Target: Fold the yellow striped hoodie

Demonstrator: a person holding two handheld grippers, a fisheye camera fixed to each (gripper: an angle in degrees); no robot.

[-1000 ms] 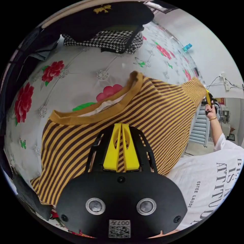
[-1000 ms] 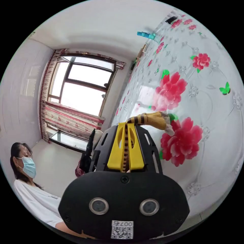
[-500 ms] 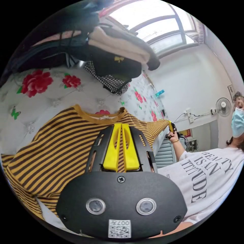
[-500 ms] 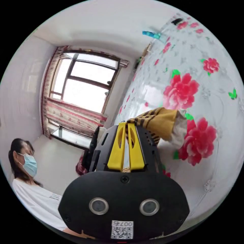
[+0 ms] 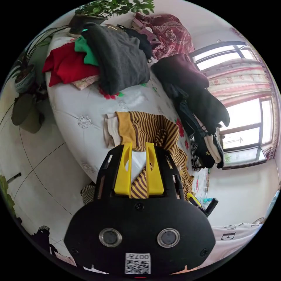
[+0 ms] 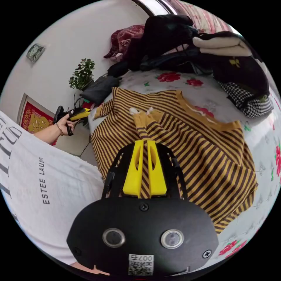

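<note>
In the left gripper view, the left gripper point(image 5: 138, 146) had its two yellow jaws clearly apart, with a gap between them. Striped cloth of the yellow striped hoodie point(image 5: 152, 131) lay in this gap near the base of the jaws, but I could not tell if the jaws pressed on it. Just beyond the tips, a sleeve end with its plain yellow cuff point(image 5: 124, 131) and a pale lining rested on the white flowered bed cover point(image 5: 87, 102). Further on the bed there was a pile of clothes: a dark grey garment point(image 5: 120, 58), a red one point(image 5: 66, 66) and a green piece point(image 5: 85, 51). A plant pot point(image 5: 26, 117) stood on the tiled floor beside the bed, with a green plant in a second pot point(image 5: 87, 19) beyond the pile. Low in this view, part of the right gripper point(image 5: 194, 200) was visible.

In the right gripper view, the right gripper point(image 6: 145, 143) had its jaws nearly closed, with only a thin slit left, and a narrow strip of the striped sleeve ran between them, held on both sides. The hoodie point(image 6: 190, 152) lay spread on the bed cover point(image 6: 263, 146), its neckband point(image 6: 199, 112) toward the dark heap of clothes point(image 6: 175, 44). The sleeve was folded over the body, its cuff point(image 6: 140, 117) lying on the stripes. At the side, the person's hand point(image 6: 63, 123) held the left gripper point(image 6: 79, 114) off the bed's edge, near a potted plant point(image 6: 82, 74).
</note>
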